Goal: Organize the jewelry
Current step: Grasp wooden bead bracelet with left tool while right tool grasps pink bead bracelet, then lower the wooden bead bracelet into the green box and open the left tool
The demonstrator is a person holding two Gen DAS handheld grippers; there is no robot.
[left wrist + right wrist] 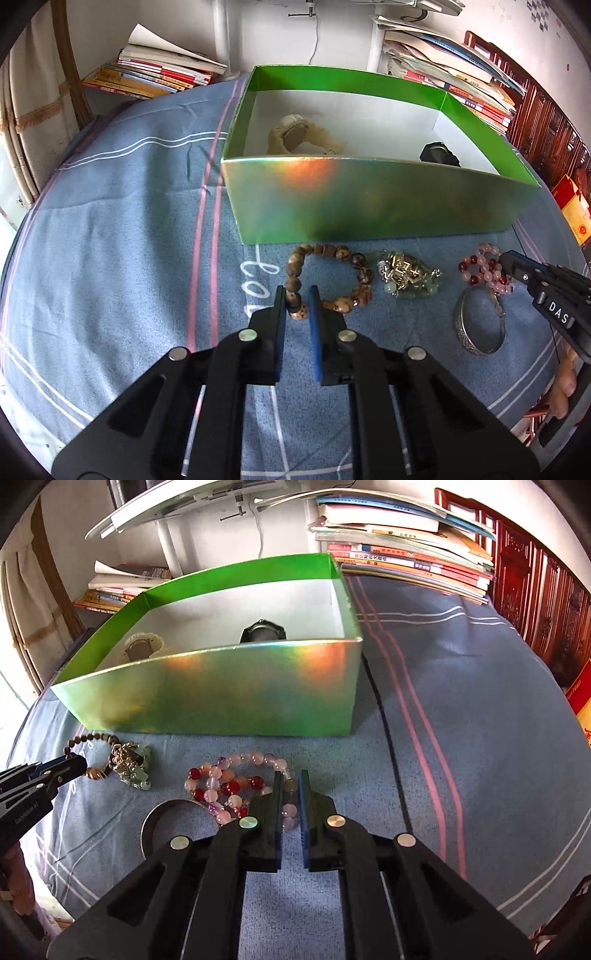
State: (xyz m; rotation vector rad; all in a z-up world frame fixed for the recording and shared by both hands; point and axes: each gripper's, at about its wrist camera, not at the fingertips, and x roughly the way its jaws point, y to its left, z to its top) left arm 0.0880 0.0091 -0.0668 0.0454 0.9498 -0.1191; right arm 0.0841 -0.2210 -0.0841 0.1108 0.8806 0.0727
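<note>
A green box (pixel 369 206) (pixel 221 698) holds a cream watch (pixel 295 133) (pixel 140 646) and a black watch (pixel 439 153) (pixel 263 630). In front lie a brown bead bracelet (pixel 347 277) (pixel 88 740), a silver-and-jade bracelet (pixel 408 277) (pixel 131 762), a pink-and-red bead bracelet (pixel 484 267) (pixel 229 779) and a silver bangle (pixel 480 325) (pixel 151 823). My left gripper (pixel 297 301) (pixel 70 764) is shut on the brown bracelet's beads. My right gripper (pixel 291 782) (pixel 508 258) is shut on the pink bracelet's beads.
Everything rests on a blue striped cloth (pixel 129 221) (pixel 461 701). Book stacks stand behind at the left (pixel 159 70) and right (pixel 406 557). A red packet (pixel 576 210) lies at the right edge. White desk legs (pixel 221 33) rise behind.
</note>
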